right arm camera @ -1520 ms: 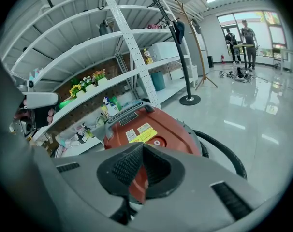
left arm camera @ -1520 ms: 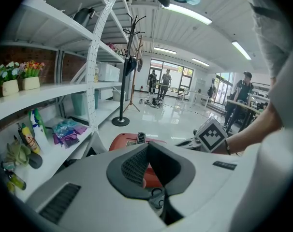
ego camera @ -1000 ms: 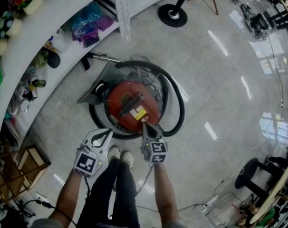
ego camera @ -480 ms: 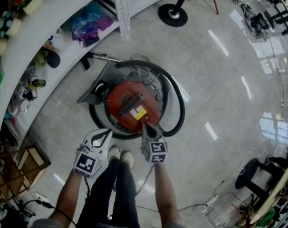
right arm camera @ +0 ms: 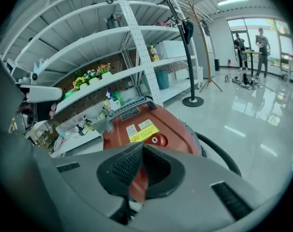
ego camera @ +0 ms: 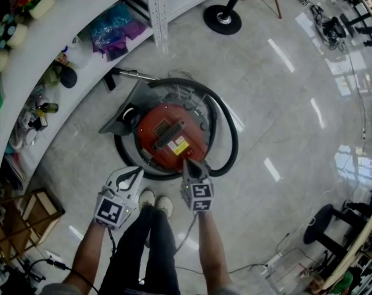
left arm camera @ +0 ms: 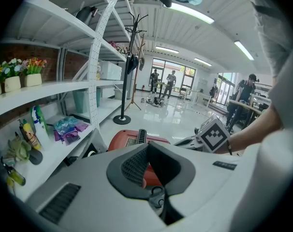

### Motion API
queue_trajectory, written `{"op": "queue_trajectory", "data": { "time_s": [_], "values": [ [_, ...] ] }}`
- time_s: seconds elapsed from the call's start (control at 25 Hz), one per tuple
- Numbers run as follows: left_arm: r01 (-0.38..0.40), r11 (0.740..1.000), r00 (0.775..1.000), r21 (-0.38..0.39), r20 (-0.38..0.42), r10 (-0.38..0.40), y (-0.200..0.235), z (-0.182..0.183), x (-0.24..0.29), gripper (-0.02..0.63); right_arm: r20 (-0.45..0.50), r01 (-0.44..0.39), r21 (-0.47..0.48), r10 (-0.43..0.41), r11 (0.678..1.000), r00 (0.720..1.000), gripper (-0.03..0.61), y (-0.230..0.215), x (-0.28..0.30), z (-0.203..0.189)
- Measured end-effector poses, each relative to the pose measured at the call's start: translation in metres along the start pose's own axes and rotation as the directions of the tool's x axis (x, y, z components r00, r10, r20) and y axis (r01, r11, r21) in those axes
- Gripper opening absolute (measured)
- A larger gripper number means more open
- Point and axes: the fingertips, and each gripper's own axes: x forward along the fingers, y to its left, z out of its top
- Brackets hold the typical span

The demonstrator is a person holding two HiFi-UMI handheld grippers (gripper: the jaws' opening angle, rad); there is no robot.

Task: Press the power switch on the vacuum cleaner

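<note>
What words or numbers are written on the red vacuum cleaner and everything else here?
None can be read.
Yellow sticker on the round red vacuum cleaner: print too small and blurred.
White sticker beside it: too blurred.
Dark plate above them: too blurred.
Square-marker cubes: black-and-white patterns only, no letters.

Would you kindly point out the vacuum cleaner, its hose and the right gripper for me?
vacuum cleaner [ego camera: 195, 137], head view, on its red top.
hose [ego camera: 235, 141], head view, on the loop's right bend.
right gripper [ego camera: 186, 162], head view, where its fingers meet.
</note>
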Motion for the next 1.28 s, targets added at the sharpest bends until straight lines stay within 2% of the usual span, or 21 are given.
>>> {"op": "queue_trajectory", "data": {
  "time_s": [0.6,1.0,1.28],
  "values": [
    [-0.008,1.000,1.000,0.007,0.008,0.008,0.003,0.000,0.000,0.006,0.013,0.015,0.020,-0.015,1.000,1.000,0.012,-0.001,0.002,-0.001],
    [-0.024,1.000,1.000,0.017,0.012,0.024,0.007,0.002,-0.008,0.006,0.011,0.008,0.075,-0.009,0.997,1.000,0.012,-0.003,0.000,-0.006],
    [-0.028,0.999,0.999,0.016,0.019,0.028,0.004,0.006,-0.012,0.006,0.045,-0.012,0.102,0.007,0.995,0.999,0.012,0.003,-0.015,-0.003]
  ]
}}
